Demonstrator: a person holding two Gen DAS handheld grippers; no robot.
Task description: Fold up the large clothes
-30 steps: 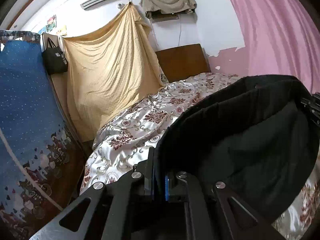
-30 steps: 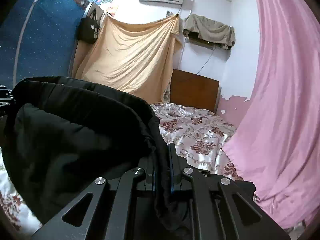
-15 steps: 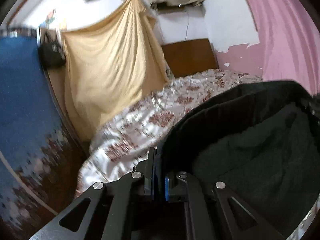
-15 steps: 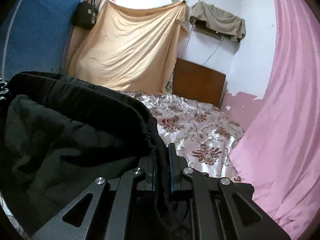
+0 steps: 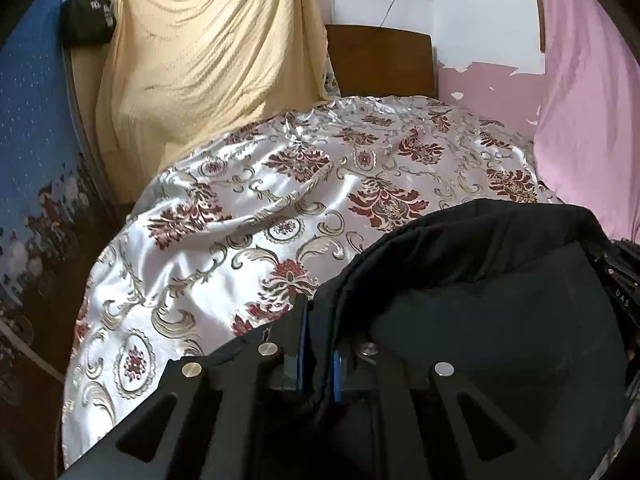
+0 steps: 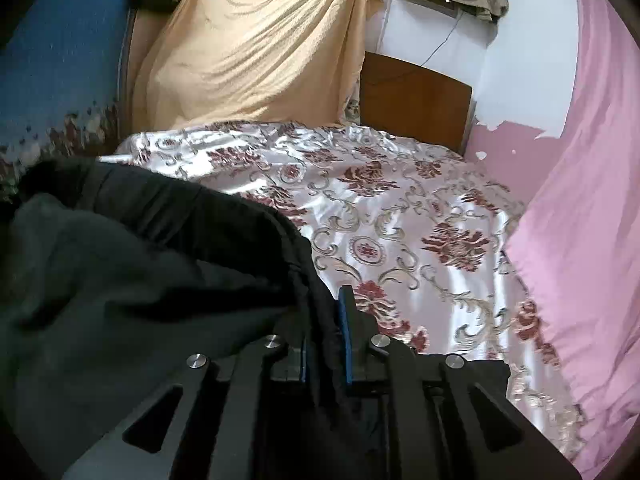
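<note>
A large black garment (image 5: 480, 300) hangs stretched between my two grippers above the bed. My left gripper (image 5: 318, 320) is shut on its left edge, the cloth pinched between the blue pads. My right gripper (image 6: 324, 320) is shut on its right edge; the black garment (image 6: 140, 280) fills the left of the right wrist view. The right gripper's body shows at the right rim of the left wrist view (image 5: 618, 280). The garment's lower part is hidden below the fingers.
A bed with a white satin cover with red flowers (image 5: 280, 208) lies ahead and below. A wooden headboard (image 5: 380, 60) stands at the far end. A yellow sheet (image 5: 208, 52) hangs on the left, a pink curtain (image 6: 580, 200) on the right, a blue cloth (image 5: 32, 140) at far left.
Both grippers have tilted down and moved lower toward the bed, still holding the garment. The bed cover now fills much more of both views.
</note>
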